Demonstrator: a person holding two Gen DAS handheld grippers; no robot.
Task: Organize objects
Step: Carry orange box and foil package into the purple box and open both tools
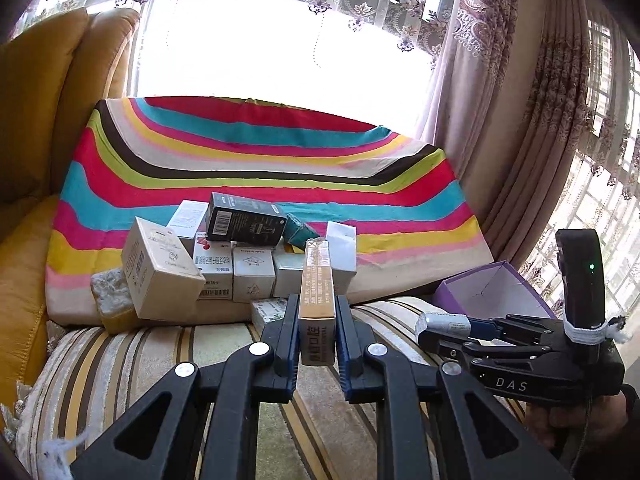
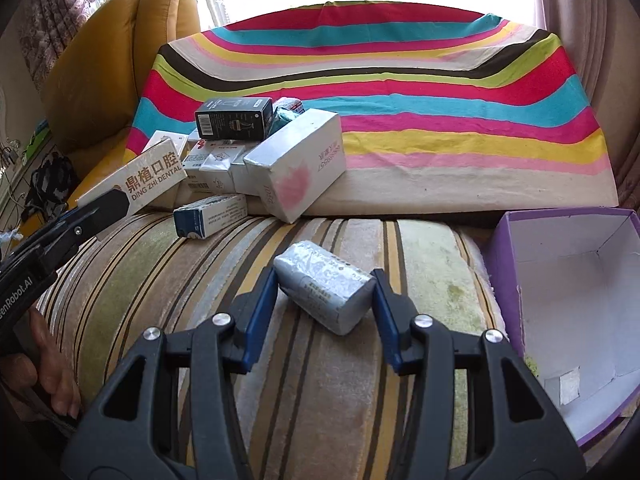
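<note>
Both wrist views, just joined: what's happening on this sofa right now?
A person is sorting small boxes on a striped sofa. The left hand-held gripper is shut on a long tan dental box, lifted in front of the box pile. The right hand-held gripper is clamped on a silver foil packet, near the open purple box. The purple box holds none of the pile's boxes yet.
</note>
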